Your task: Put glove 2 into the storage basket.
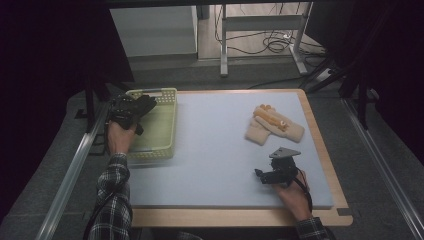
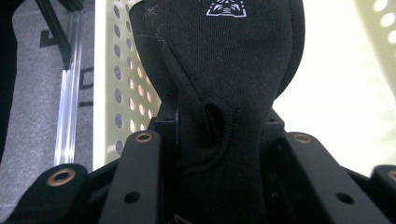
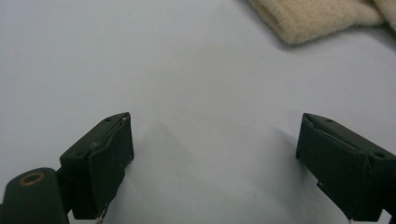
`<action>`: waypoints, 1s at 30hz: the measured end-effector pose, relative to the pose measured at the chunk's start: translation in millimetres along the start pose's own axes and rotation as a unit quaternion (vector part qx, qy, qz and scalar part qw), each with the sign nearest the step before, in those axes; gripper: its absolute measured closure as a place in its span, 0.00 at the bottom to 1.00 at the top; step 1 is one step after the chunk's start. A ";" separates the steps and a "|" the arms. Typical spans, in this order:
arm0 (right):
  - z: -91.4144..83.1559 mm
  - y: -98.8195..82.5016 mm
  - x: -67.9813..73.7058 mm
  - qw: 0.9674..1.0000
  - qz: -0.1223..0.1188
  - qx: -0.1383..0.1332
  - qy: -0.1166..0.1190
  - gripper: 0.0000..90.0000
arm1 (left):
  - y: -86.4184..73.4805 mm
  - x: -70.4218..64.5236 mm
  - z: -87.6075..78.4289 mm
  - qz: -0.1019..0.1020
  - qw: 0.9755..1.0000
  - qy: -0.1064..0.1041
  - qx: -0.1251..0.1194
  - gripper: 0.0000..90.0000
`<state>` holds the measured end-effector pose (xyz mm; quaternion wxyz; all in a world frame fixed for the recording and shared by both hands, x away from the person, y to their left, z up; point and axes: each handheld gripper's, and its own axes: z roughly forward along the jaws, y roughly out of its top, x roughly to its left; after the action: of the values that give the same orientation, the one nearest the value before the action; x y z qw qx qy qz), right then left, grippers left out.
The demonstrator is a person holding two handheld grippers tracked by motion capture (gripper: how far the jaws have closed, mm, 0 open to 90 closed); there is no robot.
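Black glove (image 2: 219, 93) is the item in hand: knit fabric, small white logo near its tip, pinched between the jaws of the left tongs (image 1: 131, 111), which are clamped on its cuff end w/ the rest sticking out ahead of the jaws. In the high view the glove (image 1: 142, 104) hangs over the near-left part of the pale green basket (image 1: 167, 145), just above its perforated wall, not yet resting on the floor of it as far as I can tell. Risks, imo: glove is floppy, so if let go this close to the rim it could drape over the wall or slide outside onto the worktop (image 1: 215, 150); knit may also snag on a jaw & get dragged back out when the hand lifts. Going lower could bump the light basket and shove it. Right tongs (image 1: 272, 176) sit low over the worktop at near right, jaws wide apart, nothing between them; cream gloves (image 1: 272, 125) lie just beyond, well apart from the basket.
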<state>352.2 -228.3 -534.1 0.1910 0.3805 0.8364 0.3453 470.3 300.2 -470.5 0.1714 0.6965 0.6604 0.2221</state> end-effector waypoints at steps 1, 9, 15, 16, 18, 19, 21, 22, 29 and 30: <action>0.0 0.0 0.0 1.000 0.000 0.000 0.000 0.12 | 0.7 0.4 2.6 0.002 1.000 0.000 0.003 0.70; 0.0 0.0 -0.1 1.000 0.000 0.000 0.000 0.12 | 1.5 2.4 24.4 0.007 0.999 0.004 0.045 0.60; 0.0 0.0 -0.1 1.000 0.000 0.000 0.000 0.12 | -0.2 0.2 29.7 0.000 0.998 -0.018 0.064 0.20; 0.0 0.0 0.0 1.000 0.001 0.000 0.000 0.12 | -0.3 -0.1 28.2 -0.002 0.998 -0.022 0.060 0.16; 0.0 0.0 0.0 1.000 0.000 0.000 0.000 0.12 | -0.5 1.0 22.7 -0.004 0.998 -0.030 0.054 0.13; 0.0 0.0 0.0 1.000 0.000 0.000 0.000 0.12 | -0.9 2.1 20.4 -0.007 0.998 -0.038 0.050 0.13; 0.0 0.0 0.0 1.000 0.000 0.000 0.000 0.12 | -2.0 5.4 16.0 -0.017 0.997 -0.059 0.040 0.15; 0.0 0.0 0.0 1.000 0.000 0.000 0.000 0.12 | -2.6 7.3 13.9 -0.023 0.997 -0.068 0.032 0.18; 0.0 0.0 0.0 1.000 0.000 0.000 0.000 0.12 | -6.7 14.2 5.8 -0.050 0.992 -0.112 -0.008 0.40; 0.0 0.0 0.0 1.000 0.000 0.000 0.000 0.12 | -7.3 14.3 5.3 -0.052 0.992 -0.118 -0.010 0.40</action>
<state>352.2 -228.3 -534.1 0.1913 0.3804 0.8364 0.3452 467.4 315.2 -477.6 0.2666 0.6805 0.6689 0.1358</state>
